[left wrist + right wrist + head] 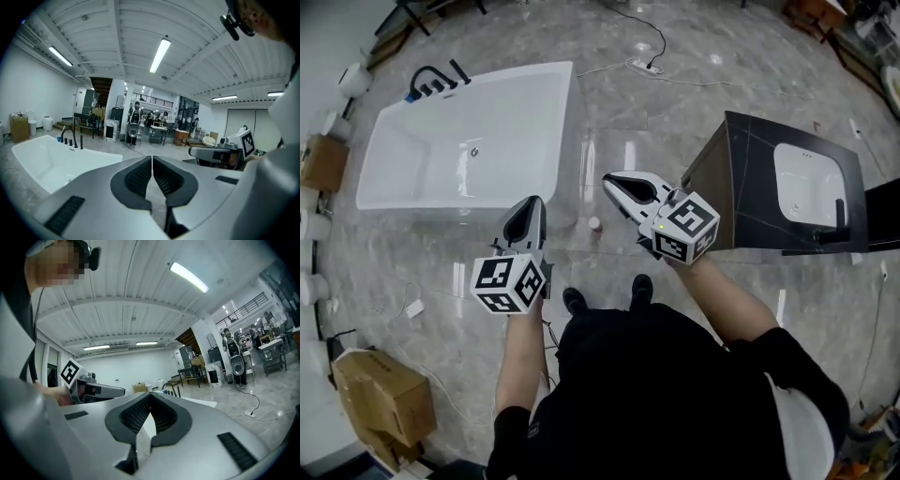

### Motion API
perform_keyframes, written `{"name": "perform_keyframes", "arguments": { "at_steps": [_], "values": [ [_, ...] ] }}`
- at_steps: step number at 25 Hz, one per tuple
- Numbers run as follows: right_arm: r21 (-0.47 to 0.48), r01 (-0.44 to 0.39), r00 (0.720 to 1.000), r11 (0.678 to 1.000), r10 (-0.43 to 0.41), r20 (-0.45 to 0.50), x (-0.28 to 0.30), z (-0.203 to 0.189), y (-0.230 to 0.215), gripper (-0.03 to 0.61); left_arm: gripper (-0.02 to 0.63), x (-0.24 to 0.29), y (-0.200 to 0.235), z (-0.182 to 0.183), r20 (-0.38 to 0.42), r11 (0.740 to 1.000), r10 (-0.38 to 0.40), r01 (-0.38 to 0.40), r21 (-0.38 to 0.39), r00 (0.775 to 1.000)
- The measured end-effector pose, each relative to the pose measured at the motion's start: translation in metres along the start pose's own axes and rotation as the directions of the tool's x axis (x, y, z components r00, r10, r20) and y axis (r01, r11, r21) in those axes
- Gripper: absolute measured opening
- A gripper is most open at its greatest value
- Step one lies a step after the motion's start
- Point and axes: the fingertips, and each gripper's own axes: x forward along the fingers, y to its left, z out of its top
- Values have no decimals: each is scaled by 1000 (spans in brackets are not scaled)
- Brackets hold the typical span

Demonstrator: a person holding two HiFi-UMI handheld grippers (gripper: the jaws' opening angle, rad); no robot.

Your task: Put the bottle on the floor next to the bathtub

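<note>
The left gripper [534,202] and right gripper [610,182] each had jaws pressed together, holding nothing. The bottle [594,224] sat on the floor just beside the white bathtub's [516,72] near right corner.

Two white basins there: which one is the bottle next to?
The bathtub at left, standing free on the floor; the bottle sits on the floor by its corner. The sink is set in the black cabinet at right.

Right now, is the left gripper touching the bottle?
Apart. The head view shows bare floor between the left gripper and the bottle beside the bathtub; the left gripper view shows its jaws shut on nothing.
</note>
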Motion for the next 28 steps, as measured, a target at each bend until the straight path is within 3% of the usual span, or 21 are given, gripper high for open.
{"name": "perform_keyframes", "arguments": {
  "at_steps": [7,12,19,28],
  "values": [
    [-16,49,994,999,-47,95,40,52,12,28,23,-17,30,47,23,993,-45,42,113,999],
    [-25,68,989,997,-64,136,69,71,25,28,23,-27,61,83,92,991,-30,17,133,995],
    [-144,36,992,989,-18,126,88,91,59,28,23,-51,95,100,143,989,8,-29,146,990],
    [-151,63,992,987,-44,122,92,94,55,28,23,-62,119,104,177,992,70,-86,88,982]
  ]
}}
